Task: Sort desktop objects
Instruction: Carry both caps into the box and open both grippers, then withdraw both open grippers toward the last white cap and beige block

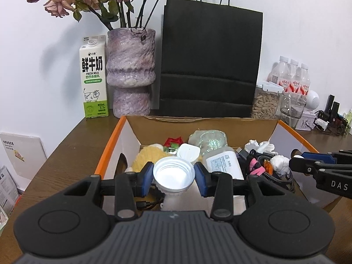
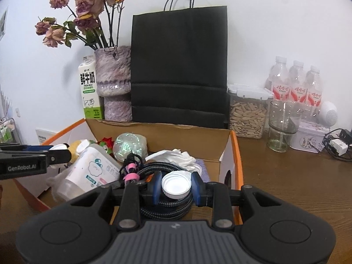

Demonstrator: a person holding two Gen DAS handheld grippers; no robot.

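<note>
An open cardboard box [image 1: 198, 127] with orange edges holds mixed objects. My left gripper [image 1: 173, 176] is shut on a white threaded bottle neck [image 1: 173, 175], open mouth toward the camera, above the box. My right gripper [image 2: 176, 186] is shut on a white screw cap [image 2: 176, 186] above a coiled braided cable [image 2: 167, 204] in the box [image 2: 189, 136]. A plastic bottle with a white label [image 2: 92, 171] lies in the box, also in the left wrist view [image 1: 224, 162]. Each gripper shows at the edge of the other's view.
In the box lie crumpled tissue [image 2: 178, 156], a shiny ball [image 2: 129, 145], a yellow sponge [image 1: 147, 156] and a red item [image 1: 173, 140]. Behind stand a black paper bag [image 1: 209, 61], a vase [image 1: 132, 72], a milk carton [image 1: 93, 77], a seed jar [image 2: 247, 112], water bottles [image 2: 297, 81] and a glass [image 2: 281, 125].
</note>
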